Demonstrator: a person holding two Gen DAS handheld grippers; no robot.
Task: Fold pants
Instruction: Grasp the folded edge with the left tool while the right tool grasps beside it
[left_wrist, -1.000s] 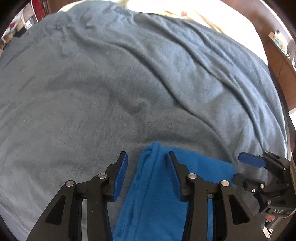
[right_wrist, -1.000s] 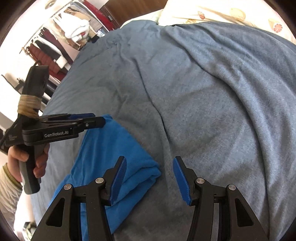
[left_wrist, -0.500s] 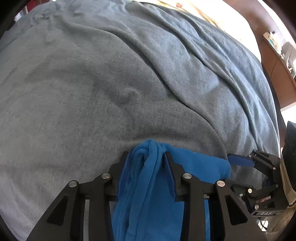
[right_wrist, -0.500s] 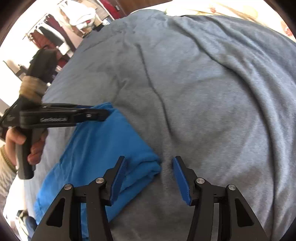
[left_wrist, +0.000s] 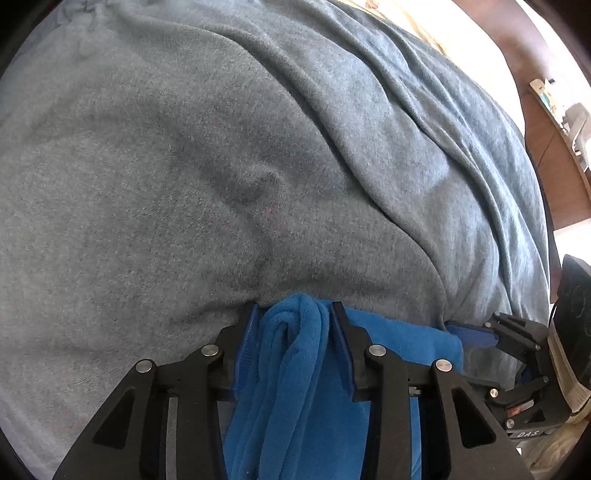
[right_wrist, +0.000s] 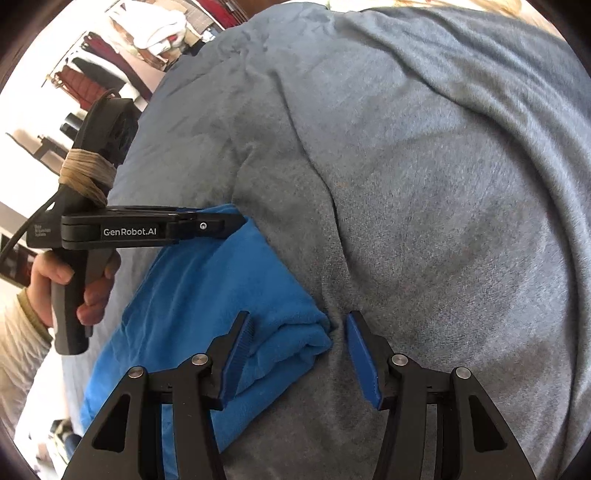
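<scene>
The left tongs (right_wrist: 236, 223) are black with blue ribbed pads, silver screws, white "GenRobot.AI" lettering, tan cord wound around the stem and a black cable. The right tongs (right_wrist: 299, 350) match. The hand (right_wrist: 70, 284) wears a cream ribbed sleeve (right_wrist: 22, 332).

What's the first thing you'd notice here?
The bright blue pants, lying low and to the left on a big grey blanket. The left gripper squeezes a bunched fold of them at one corner, while the right gripper stands open around the other corner.
</scene>
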